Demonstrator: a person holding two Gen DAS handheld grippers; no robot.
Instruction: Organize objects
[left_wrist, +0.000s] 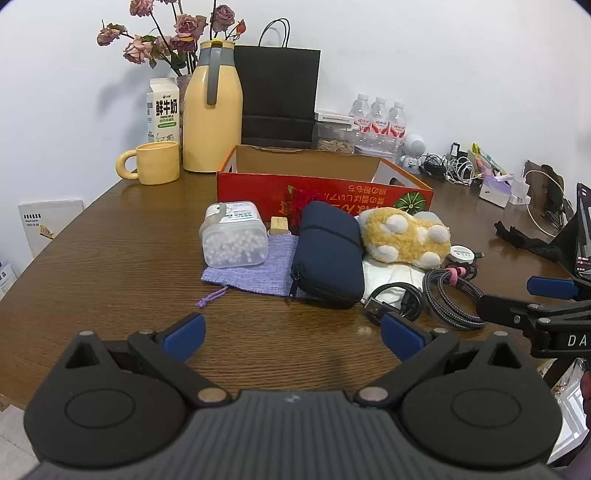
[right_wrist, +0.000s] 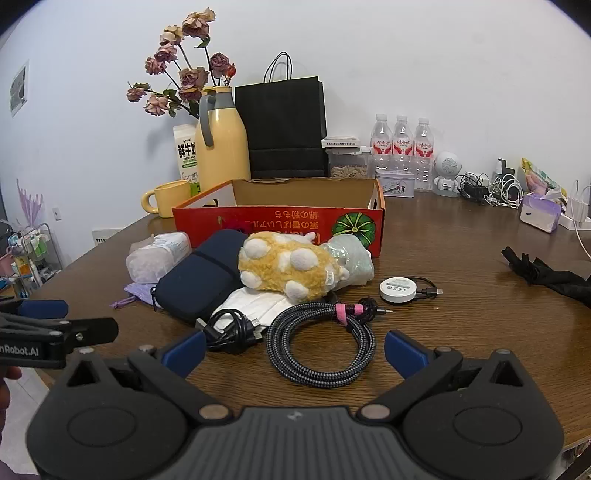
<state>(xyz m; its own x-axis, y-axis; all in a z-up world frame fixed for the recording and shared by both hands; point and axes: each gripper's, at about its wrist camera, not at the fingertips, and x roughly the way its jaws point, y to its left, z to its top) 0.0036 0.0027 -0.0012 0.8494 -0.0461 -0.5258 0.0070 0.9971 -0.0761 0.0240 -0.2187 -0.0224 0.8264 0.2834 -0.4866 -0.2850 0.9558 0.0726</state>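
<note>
The right hand-held gripper (right_wrist: 293, 352) hangs wide open and empty just short of the braided cable coil (right_wrist: 320, 345) lying flat on the table (right_wrist: 461, 295), its long loop running crosswise. The left hand-held gripper (left_wrist: 293, 334), also wide and empty, sits farther off.

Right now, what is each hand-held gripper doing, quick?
Left hand-held gripper: open, holding nothing.
Right hand-held gripper: open, holding nothing, with the braided cable lying between its fingers.
</note>
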